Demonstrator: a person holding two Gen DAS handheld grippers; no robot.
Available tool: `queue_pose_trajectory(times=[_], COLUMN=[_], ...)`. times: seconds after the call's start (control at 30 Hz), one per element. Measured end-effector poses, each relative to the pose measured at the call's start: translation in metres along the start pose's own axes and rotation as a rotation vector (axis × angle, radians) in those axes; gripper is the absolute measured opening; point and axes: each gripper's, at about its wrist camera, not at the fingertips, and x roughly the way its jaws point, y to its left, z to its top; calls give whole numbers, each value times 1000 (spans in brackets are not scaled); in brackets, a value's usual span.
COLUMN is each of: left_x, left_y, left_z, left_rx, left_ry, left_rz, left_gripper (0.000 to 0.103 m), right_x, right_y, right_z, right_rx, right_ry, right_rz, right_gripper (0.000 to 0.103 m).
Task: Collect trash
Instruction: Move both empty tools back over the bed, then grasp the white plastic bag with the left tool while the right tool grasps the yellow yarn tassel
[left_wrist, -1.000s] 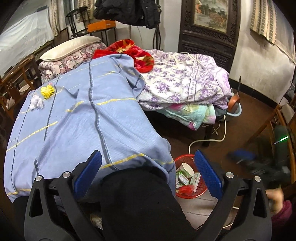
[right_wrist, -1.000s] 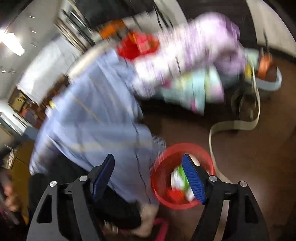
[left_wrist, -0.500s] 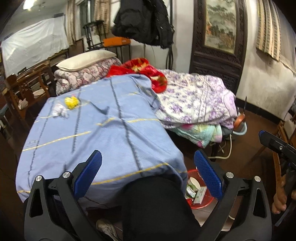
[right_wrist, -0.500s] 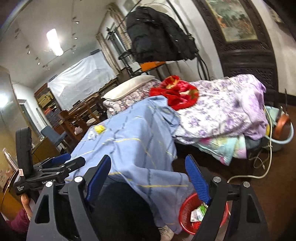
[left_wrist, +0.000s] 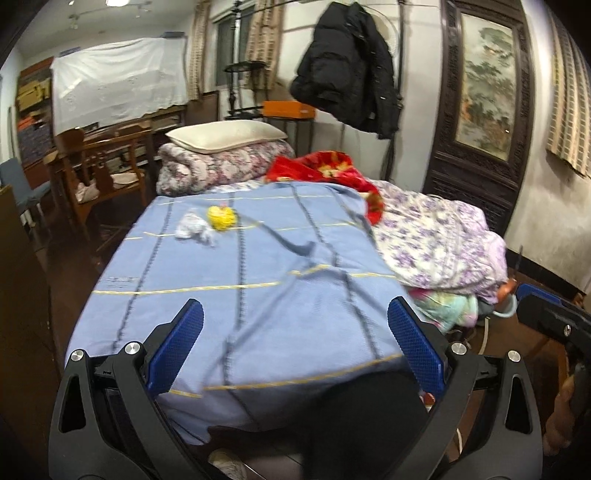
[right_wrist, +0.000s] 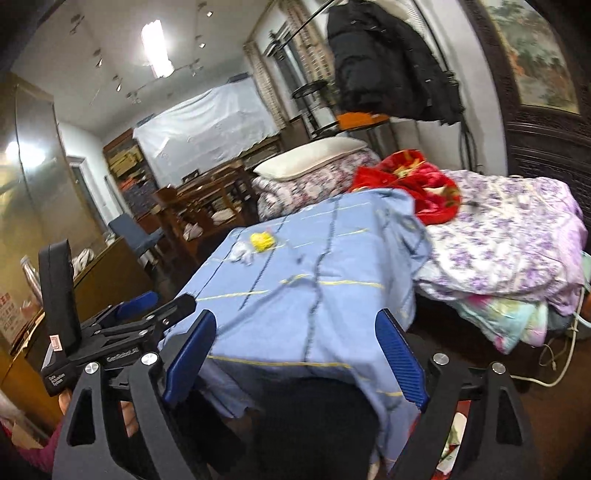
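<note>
A crumpled yellow piece of trash (left_wrist: 221, 218) and a crumpled white one (left_wrist: 192, 229) lie side by side on the blue sheet (left_wrist: 258, 266) at the bed's far left. Both show in the right wrist view too, the yellow trash (right_wrist: 262, 242) and the white trash (right_wrist: 242, 254). My left gripper (left_wrist: 295, 347) is open and empty, held over the near end of the bed. My right gripper (right_wrist: 293, 360) is open and empty, to the right of the left one. The red trash basket (right_wrist: 456, 443) peeks out low at the right, mostly hidden.
A red blanket (left_wrist: 332, 170), a purple floral quilt (left_wrist: 436, 236) and a pillow (left_wrist: 225, 134) lie on the bed. Wooden chairs (left_wrist: 99, 173) stand to the left. A black coat (left_wrist: 351, 66) hangs behind. A white cable (right_wrist: 554, 354) runs over the floor.
Both grippers have lifted and tilted up from the red basket on the floor toward the bed top. The basket has dropped almost out of view. Both stay open and empty.
</note>
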Motion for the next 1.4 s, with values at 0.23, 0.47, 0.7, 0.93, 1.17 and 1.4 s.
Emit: queue_pose_trajectory(times=[0.23, 0.47, 0.7, 0.93, 1.17, 1.4], left_x=[23, 68, 122, 186, 244, 277], left_y=[52, 111, 179, 201, 196, 207], left_z=[3, 21, 48, 58, 82, 80], left_rx=[-68, -144, -273, -300, -285, -316], left_ry=[3, 21, 50, 116, 200, 279], left_rz=[42, 119, 190, 148, 103, 106], left_gripper=[96, 96, 96, 96, 96, 96], right_x=[51, 118, 173, 210, 233, 235], right_y=[33, 42, 37, 32, 23, 20], right_z=[4, 4, 4, 4, 3, 1], right_rx=[-35, -82, -123, -156, -89, -67], right_ry=[50, 45, 3, -3, 77, 81], right_rz=[1, -99, -211, -255, -226, -208], right_gripper=[87, 88, 91, 92, 92, 92])
